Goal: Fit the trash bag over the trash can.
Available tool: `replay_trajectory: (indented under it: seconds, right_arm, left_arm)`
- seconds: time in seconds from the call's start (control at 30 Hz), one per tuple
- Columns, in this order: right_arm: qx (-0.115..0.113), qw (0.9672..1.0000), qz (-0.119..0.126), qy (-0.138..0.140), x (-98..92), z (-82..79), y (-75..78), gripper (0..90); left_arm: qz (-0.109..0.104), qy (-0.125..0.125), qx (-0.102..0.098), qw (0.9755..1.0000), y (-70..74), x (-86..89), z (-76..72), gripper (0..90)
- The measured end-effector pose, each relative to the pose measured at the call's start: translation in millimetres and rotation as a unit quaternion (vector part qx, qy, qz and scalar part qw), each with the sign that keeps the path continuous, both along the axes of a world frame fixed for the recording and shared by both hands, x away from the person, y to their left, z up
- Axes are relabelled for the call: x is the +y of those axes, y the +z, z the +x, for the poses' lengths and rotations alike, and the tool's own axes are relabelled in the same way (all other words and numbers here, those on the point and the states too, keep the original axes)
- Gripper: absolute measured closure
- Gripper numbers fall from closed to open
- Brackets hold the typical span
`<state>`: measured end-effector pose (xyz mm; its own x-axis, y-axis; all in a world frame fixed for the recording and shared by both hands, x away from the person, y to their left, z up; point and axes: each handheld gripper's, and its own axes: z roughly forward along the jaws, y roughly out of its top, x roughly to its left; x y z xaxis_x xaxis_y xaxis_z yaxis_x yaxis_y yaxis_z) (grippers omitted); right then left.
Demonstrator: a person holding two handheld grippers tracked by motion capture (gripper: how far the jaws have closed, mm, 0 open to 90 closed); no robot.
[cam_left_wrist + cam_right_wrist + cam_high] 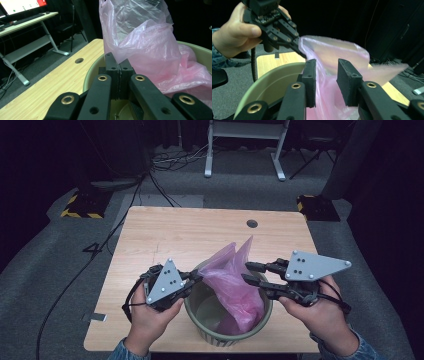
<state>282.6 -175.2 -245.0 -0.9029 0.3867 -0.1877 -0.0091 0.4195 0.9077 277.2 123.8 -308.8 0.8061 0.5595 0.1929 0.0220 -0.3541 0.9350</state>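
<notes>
left gripper (196,276) has its jaws pressed together on the edge of the pink bag (235,282) at the green bin (197,312) rim; right gripper (248,272) stands apart around bag film, contact unclear. bin base cut off; far table (190,227) bare.

bag (232,280): translucent pink | bin (200,312): pale green | table (165,232): light wood

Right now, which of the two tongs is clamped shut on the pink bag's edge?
The left tongs, at the bin's left rim: its pads are pressed together on the pink bag. The right tongs show a gap, with film loose between the pads.
</notes>
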Motion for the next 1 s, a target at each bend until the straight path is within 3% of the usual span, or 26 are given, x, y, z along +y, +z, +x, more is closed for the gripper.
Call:
replay_trajectory:
  seconds: [0.17, 0.33, 0.37, 0.47, 0.6, 0.77, 0.83, 1.0]
  right_arm:
    - [0.005, 0.9997, -0.015, 0.016, 14.2, 4.7, -4.2, 68.6]
    - [0.049, 0.9982, -0.027, 0.022, 20.5, 22.6, -19.8, 64.6]
    - [0.055, 0.9979, -0.029, 0.022, 20.9, 25.1, -22.1, 67.1]
    - [0.082, 0.9951, -0.039, 0.038, 21.4, 30.4, -27.9, 88.4]
    - [0.078, 0.9957, -0.035, 0.033, 19.6, 29.8, -26.2, 90.0]
    - [0.064, 0.9976, -0.025, 0.005, 7.9, 30.5, -16.8, 90.0]
    - [0.061, 0.998, -0.017, -0.006, 2.0, 31.0, -13.8, 90.0]
    - [0.053, 0.998, 0.005, -0.033, -15.4, 34.1, -7.7, 90.0]
  left_arm:
    - [0.003, -0.007, -0.001, 1.0, -0.5, -4.3, -0.9, 89.6]
    - [-0.002, -0.014, 0.0, 0.9999, -0.3, -2.6, -0.6, 89.5]
    - [-0.004, -0.015, 0.0, 0.9999, -0.5, -2.5, -0.4, 89.4]
    - [-0.004, -0.015, 0.0, 0.9999, -1.6, -2.0, -0.1, 88.3]
    - [-0.003, -0.013, 0.003, 0.9999, -3.2, 0.8, -0.2, 88.7]
    - [-0.013, -0.008, -0.002, 0.9999, 0.7, 7.9, -1.3, 89.3]
    - [-0.005, 0.006, -0.006, 0.9999, 2.7, 10.6, -2.2, 90.0]
    - [-0.013, 0.006, 0.002, 0.9999, 1.9, 17.5, -1.6, 90.0]
